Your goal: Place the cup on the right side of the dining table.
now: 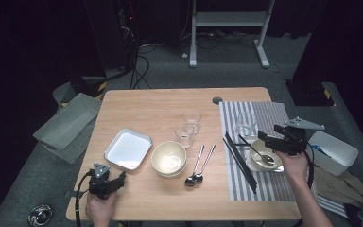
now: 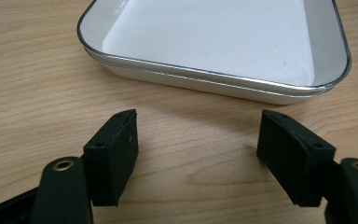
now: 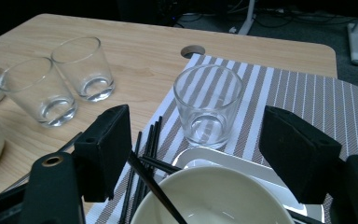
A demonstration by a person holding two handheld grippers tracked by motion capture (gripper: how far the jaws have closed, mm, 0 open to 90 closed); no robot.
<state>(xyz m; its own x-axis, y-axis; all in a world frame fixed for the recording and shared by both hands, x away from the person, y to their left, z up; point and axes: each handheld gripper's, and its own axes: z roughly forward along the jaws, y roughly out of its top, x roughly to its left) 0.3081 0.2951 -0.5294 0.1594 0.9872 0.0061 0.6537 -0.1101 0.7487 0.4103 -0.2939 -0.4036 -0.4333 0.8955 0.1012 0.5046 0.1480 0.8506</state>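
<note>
The fingers of the left gripper [image 2: 198, 156] stand wide apart with nothing between them; bare table [image 2: 37, 93] shows in the gap. In the high view this gripper [image 1: 108, 182] rests at the near left corner of the table, held in the person's left hand [image 1: 99, 208]. Just beyond its fingers lies a shallow white tray [image 2: 223, 42] with a metal rim, seen in the high view [image 1: 128, 149] left of centre.

The fingers of the right gripper [image 3: 209, 156] also stand wide and grip nothing. They hover above a cream bowl [image 3: 209, 198] that sits on a small white plate [image 3: 242, 165]. A black spoon handle [image 3: 156, 186] leans out of this bowl toward the left finger; whether it touches the finger cannot be told. In the high view the right gripper [image 1: 283, 142] is at the near right of the table, over the striped placemat [image 1: 264, 113].

Left of the bowl, black chopsticks [image 1: 238, 163] lie on the placemat. Just beyond the plate stands an upright clear glass [image 3: 208, 105]. Near the table centre are a second cream bowl [image 1: 169, 159] and two metal spoons [image 1: 199, 165] lying side by side. Farther back stand two more clear glasses [image 1: 188, 127], close together.
</note>
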